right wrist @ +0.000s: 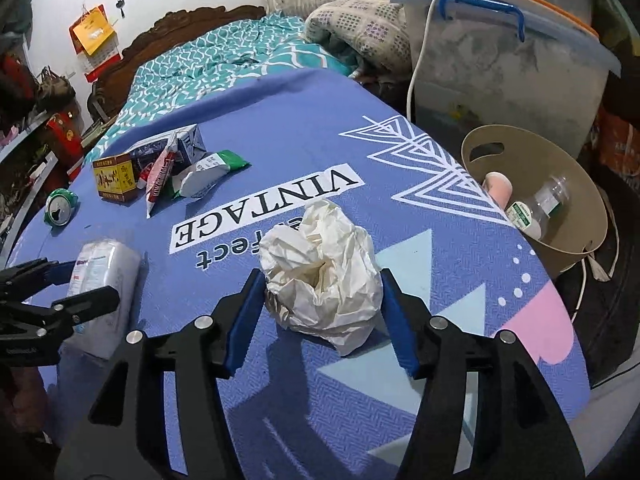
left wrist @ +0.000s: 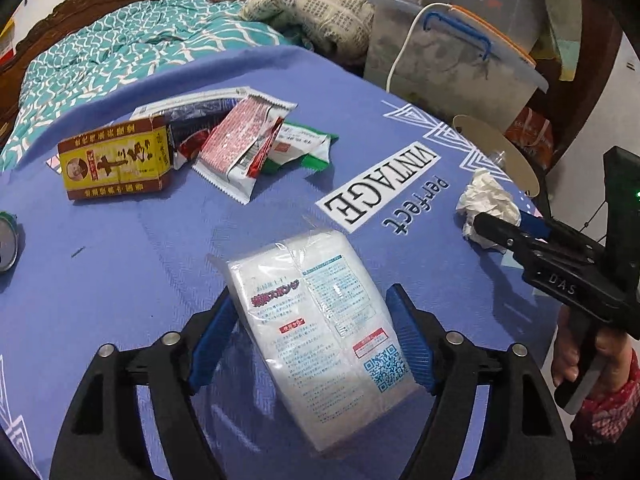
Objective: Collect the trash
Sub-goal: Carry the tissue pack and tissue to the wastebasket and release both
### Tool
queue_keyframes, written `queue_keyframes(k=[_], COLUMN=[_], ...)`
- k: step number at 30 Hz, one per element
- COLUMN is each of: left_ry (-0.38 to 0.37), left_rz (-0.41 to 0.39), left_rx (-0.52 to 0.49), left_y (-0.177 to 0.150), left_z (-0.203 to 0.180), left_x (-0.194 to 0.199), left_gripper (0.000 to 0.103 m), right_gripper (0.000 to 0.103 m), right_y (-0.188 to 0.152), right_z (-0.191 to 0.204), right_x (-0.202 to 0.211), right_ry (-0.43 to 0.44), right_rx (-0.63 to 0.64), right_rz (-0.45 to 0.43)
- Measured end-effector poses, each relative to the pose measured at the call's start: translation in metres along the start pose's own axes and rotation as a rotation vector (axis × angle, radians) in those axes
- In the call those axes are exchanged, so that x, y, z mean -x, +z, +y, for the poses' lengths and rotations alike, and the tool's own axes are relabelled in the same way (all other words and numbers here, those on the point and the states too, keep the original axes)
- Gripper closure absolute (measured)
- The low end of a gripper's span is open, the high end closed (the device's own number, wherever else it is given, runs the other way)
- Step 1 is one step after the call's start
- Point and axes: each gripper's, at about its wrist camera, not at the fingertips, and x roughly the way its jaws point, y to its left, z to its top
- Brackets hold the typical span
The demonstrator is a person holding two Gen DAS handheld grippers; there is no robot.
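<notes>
Close in, my left gripper (left wrist: 312, 336) straddles the clear-wrapped white sponge pack (left wrist: 320, 344) lying flat on the blue tablecloth (left wrist: 140, 280); the blue pads stand on either side of it, jaws spread wide, and I cannot tell whether they press it. My right gripper (right wrist: 322, 316) brackets the crumpled white paper wad (right wrist: 324, 272) the same way, jaws partly spread, pads right at its sides, contact unclear. Both grippers tilt steeply down toward the cloth. From the left wrist view, my right hand (left wrist: 580, 356) grips its handle just past the table's right edge. Bare cloth lies between the two grippers and ahead of them around the printed lettering. Beyond the right edge sits the tan bin (right wrist: 576, 184), open, with a plastic bottle (right wrist: 536, 208) inside. Farther off, a yellow box (left wrist: 114, 158), snack wrappers (left wrist: 244, 148) and a green can (right wrist: 61, 207) cluster near the far left edge.
</notes>
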Motion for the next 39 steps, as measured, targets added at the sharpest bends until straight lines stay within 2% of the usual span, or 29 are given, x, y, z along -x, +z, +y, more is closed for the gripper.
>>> queue_keyframes(k=[3, 4, 12, 13, 14, 15, 18, 20, 27, 35, 37, 39], left_ry=[-0.003, -0.003, -0.025, -0.027, -0.035, -0.057, -0.025, -0.047, -0.161, -0.305, -0.323, -0.325], left_rz=[-0.003, -0.007, 0.018, 0.020, 0.023, 0.027, 0.015, 0.016, -0.025, 0.006, 0.018, 0.022], left_rx=[0.018, 0.028, 0.061, 0.058, 0.052, 0.042, -0.005, -0.026, -0.133, -0.297, -0.333, -0.367], left_y=[-0.005, -0.007, -0.023, -0.023, -0.024, -0.024, -0.020, -0.011, 0.052, 0.134, 0.153, 0.167], left_z=[0.005, 0.007, 0.012, 0.011, 0.009, 0.007, -0.003, -0.009, -0.062, -0.171, -0.203, -0.227], left_x=[0.009, 0.013, 0.018, 0.017, 0.016, 0.015, 0.016, 0.016, 0.004, -0.052, -0.071, -0.086], left_gripper=[0.022, 0.019, 0.019, 0.024, 0.037, 0.044, 0.048, 0.048, 0.047, 0.044, 0.043, 0.040], right_gripper=[0.032, 0.032, 0.031, 0.032, 0.047, 0.057, 0.064, 0.064, 0.064, 0.063, 0.061, 0.045], right_y=[0.000, -0.001, -0.006, -0.006, -0.006, -0.006, -0.006, -0.004, 0.003, 0.020, 0.025, 0.029], right_z=[0.000, -0.001, -0.003, -0.004, -0.005, -0.006, -0.006, -0.009, -0.056, -0.159, -0.182, -0.201], right_x=[0.002, 0.003, 0.001, -0.001, -0.003, -0.005, -0.001, 0.005, 0.017, 0.033, 0.030, 0.024], right_ry=[0.014, 0.018, 0.024, 0.024, 0.026, 0.028, 0.039, 0.032, 0.015, -0.101, -0.135, -0.164], right_rx=[0.000, 0.001, 0.005, 0.001, -0.001, 0.002, 0.014, 0.004, -0.103, -0.280, -0.306, -0.328], right_rz=[-0.008, -0.012, -0.008, -0.006, -0.002, 0.003, -0.019, -0.052, -0.102, -0.161, -0.159, -0.155])
